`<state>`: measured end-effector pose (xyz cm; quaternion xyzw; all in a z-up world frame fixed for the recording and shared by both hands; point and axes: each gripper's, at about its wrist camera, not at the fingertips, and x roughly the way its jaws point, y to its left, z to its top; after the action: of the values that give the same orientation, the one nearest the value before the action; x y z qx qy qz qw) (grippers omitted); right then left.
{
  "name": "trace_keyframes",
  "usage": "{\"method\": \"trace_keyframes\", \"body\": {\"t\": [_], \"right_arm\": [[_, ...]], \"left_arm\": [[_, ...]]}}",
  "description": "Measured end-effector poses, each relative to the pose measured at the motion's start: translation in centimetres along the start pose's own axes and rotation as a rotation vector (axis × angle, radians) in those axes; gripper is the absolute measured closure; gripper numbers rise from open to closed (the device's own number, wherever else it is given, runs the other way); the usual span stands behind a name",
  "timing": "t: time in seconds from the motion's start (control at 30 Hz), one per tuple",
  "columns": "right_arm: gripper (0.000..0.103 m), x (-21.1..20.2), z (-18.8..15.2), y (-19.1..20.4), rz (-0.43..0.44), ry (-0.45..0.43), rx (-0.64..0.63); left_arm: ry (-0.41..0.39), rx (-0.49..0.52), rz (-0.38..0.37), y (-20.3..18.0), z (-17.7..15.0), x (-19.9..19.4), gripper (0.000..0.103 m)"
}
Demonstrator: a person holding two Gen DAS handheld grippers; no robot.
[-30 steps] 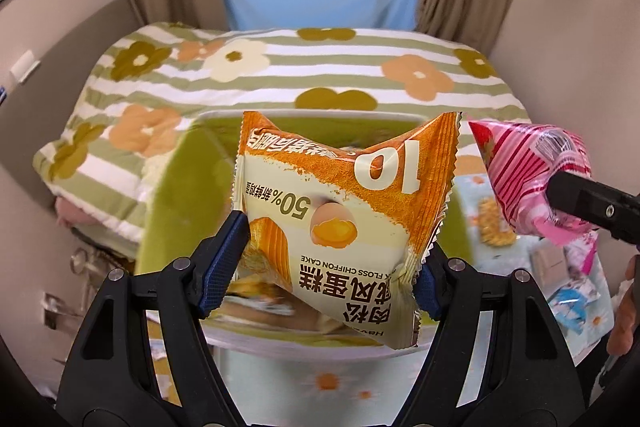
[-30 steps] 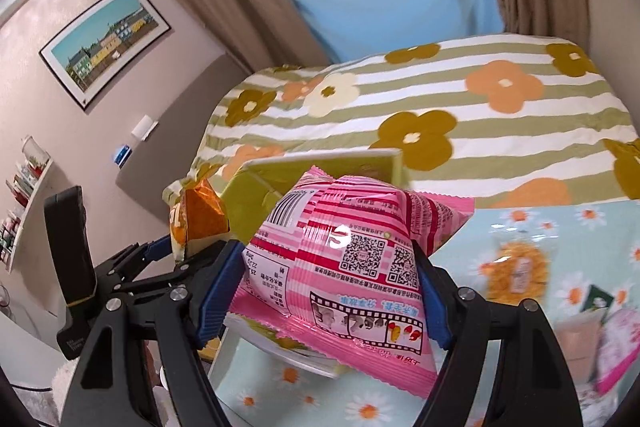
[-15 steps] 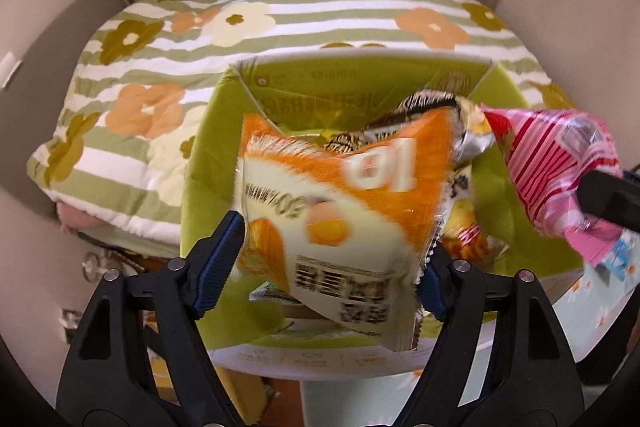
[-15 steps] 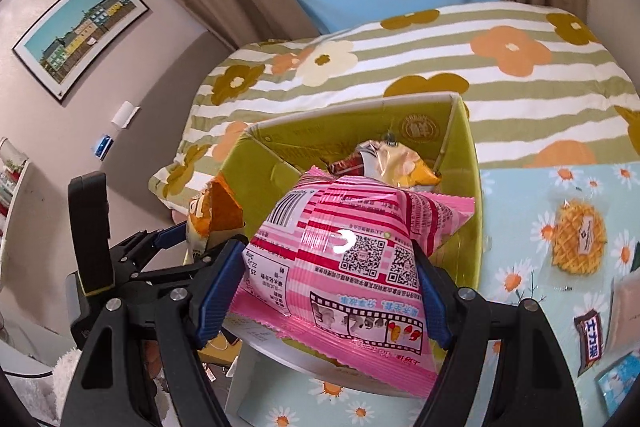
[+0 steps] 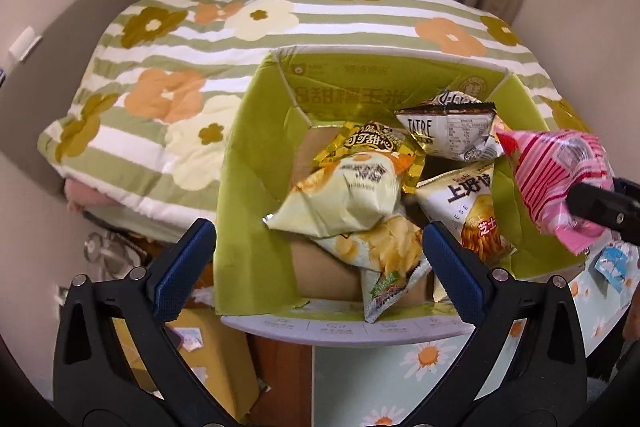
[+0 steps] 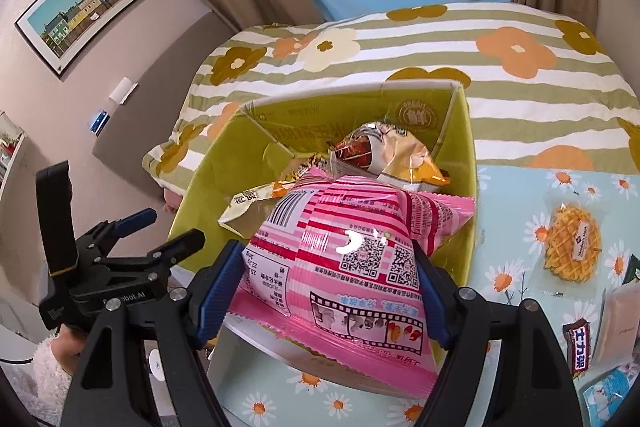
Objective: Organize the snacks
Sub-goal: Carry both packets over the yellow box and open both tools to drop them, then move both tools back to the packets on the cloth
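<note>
Orange packet gone from left fingers [image 5: 188, 259]

The pink bag [image 6: 352, 267] hides the near part of the box [image 6: 200, 187] interior and the packets beneath it in the right wrist view. In the left wrist view, the chip bag [image 5: 384, 259] lies partly under a pale bag [image 5: 344, 199]. The box floor is mostly covered. Small packets [image 6: 608, 399] on the tabletop [image 6: 520, 187] are cut off by the frame edge; their print is unreadable.
</note>
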<state>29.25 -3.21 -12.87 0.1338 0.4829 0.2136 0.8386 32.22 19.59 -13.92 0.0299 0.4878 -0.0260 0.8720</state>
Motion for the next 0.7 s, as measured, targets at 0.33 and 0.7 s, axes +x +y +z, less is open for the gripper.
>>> {"method": "trace_keyframes", "body": {"t": [0.33, 0.7], "right_arm": [[0.023, 1.5, -0.7, 2.1, -0.018, -0.001, -0.096], [0.005, 1.2, -2.5, 4.2, -0.13, -0.138, -0.182]], "left_arm": [[-0.03, -0.035, -0.005, 0.4, -0.4, -1.2, 0.001], [-0.029, -0.058, -0.044, 2.0, -1.7, -1.9, 0.001]]}}
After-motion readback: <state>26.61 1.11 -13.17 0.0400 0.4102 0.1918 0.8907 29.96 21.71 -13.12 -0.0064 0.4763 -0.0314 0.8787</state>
